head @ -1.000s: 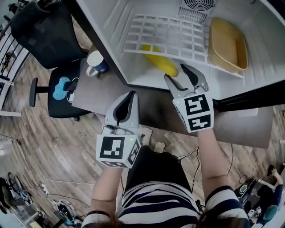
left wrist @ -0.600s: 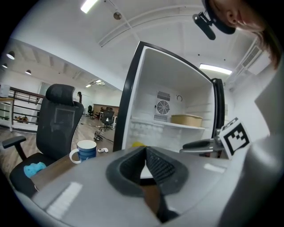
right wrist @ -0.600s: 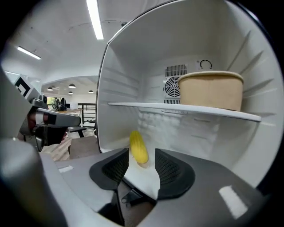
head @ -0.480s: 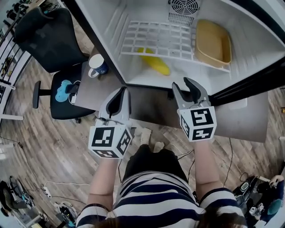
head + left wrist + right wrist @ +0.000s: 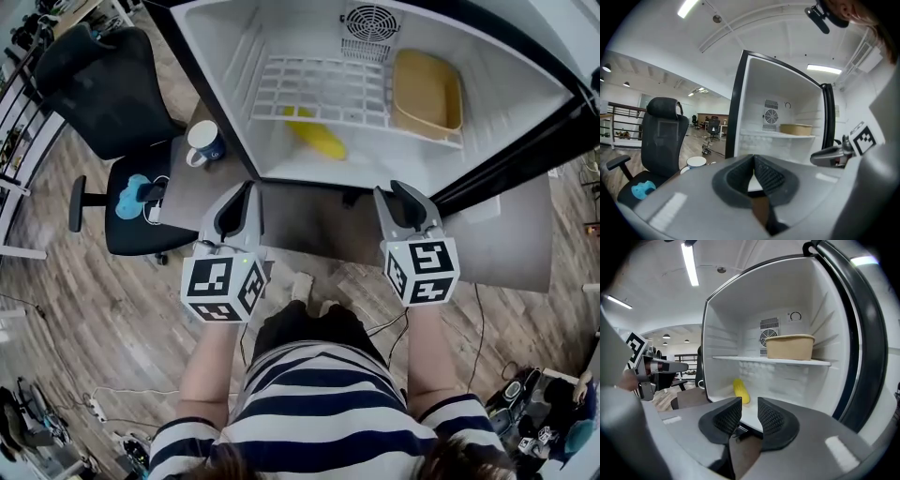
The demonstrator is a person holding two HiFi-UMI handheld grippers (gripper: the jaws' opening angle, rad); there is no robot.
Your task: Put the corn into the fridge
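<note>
The yellow corn (image 5: pixel 316 138) lies on the floor of the open white fridge (image 5: pixel 525 94), under the wire shelf (image 5: pixel 323 89); the right gripper view shows the corn (image 5: pixel 741 391) at the fridge's left side. My right gripper (image 5: pixel 401 190) hangs in front of the fridge opening, apart from the corn. Its jaws (image 5: pixel 749 401) are closing, with a narrow gap and nothing between them. My left gripper (image 5: pixel 239 192) is level with it on the left, outside the fridge. Its pads (image 5: pixel 753 157) meet, empty.
A tan tray (image 5: pixel 427 91) sits on the wire shelf at the right. A white and blue mug (image 5: pixel 202 142) stands on the grey table (image 5: pixel 309 225) left of the fridge. A black office chair (image 5: pixel 94 84) with a blue object (image 5: pixel 131 185) on its seat stands further left.
Both grippers have drawn back from the fridge toward the person. The right gripper's jaws have narrowed. The corn stays on the fridge floor.
</note>
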